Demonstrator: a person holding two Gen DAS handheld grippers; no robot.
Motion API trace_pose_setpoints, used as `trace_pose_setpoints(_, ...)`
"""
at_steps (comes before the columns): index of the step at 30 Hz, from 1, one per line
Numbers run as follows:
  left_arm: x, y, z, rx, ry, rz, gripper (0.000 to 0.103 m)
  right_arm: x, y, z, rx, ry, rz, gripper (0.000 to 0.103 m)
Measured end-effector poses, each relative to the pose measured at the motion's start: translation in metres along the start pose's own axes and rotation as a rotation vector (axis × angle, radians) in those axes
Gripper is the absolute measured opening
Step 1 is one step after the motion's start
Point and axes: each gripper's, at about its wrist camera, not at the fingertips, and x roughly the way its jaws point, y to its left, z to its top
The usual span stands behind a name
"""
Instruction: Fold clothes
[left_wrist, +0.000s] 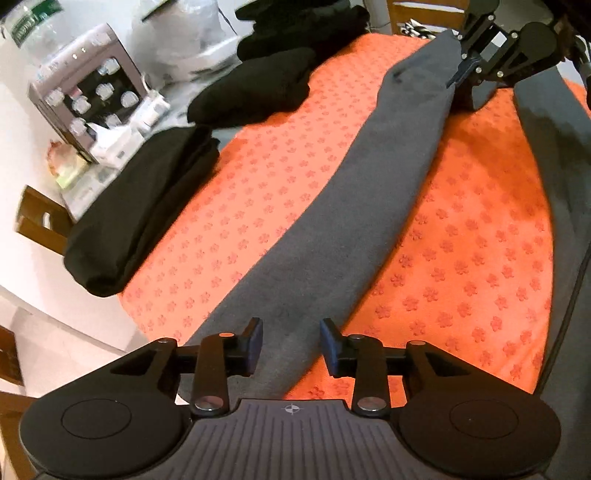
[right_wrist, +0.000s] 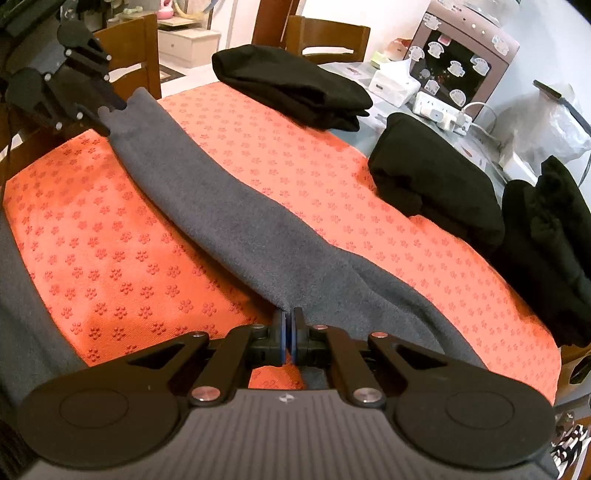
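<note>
A grey fleece garment (left_wrist: 332, 229) lies stretched across an orange mat (left_wrist: 461, 258) printed with small flower shapes, which covers the counter (right_wrist: 384, 110). The cloth looks soft and matte, a long narrow band with a faint seam and gentle waves along its edges; in the left wrist view it runs from the bottom centre up to the upper right, and a second grey stretch goes down the right edge of that frame. The left gripper (left_wrist: 291, 345) hangs released over the near end of the band, its blue-faced pads standing apart with the grey cloth showing between them, not pressed. No earlier view is given, so only that parted stance can be told. The right gripper (right_wrist: 289, 325) is clenched on a small fold of the grey fleece at the bottom centre of its own view, the pads nearly touching with the cloth's edge pinched at their tips. From there the band runs diagonally to the upper left of that frame, where the other gripper stands at its notched end. Three folded black garments (right_wrist: 295, 88) sit along the mat's far side, beside a small oven with stickers (right_wrist: 461, 59) and wooden chairs (right_wrist: 325, 37)
</note>
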Motion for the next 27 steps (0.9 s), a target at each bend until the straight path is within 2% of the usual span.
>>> trace_pose_setpoints(4,0.015,0.004,-0.001,0.059,0.046,-0.047,0.037,0.002,0.001,0.0,0.005,0.002,-0.002,0.003)
trace_pose_setpoints(8,0.023,0.008,-0.002,0.07,0.073,-0.118,0.037,0.003,0.001,0.001,0.014,0.001,-0.003,0.003)
trace_pose_setpoints(13,0.029,0.025,-0.003,0.012,0.075,-0.206,0.039,0.006,-0.001,0.001,0.027,0.001,-0.001,0.003)
trace_pose_setpoints(16,0.031,0.034,-0.005,-0.026,0.06,-0.241,0.038,0.008,-0.001,0.001,0.034,0.003,0.001,0.003)
trace_pose_setpoints(20,0.032,0.039,-0.009,-0.058,0.035,-0.262,0.029,0.009,-0.001,0.001,0.042,0.003,0.002,0.003)
trace_pose_setpoints(24,0.029,0.035,-0.007,-0.063,0.027,-0.25,0.008,0.009,-0.002,0.001,0.043,0.005,0.005,0.003)
trace_pose_setpoints(27,0.021,0.031,-0.003,-0.049,-0.003,-0.209,0.007,0.009,-0.002,0.001,0.037,0.007,0.006,0.003)
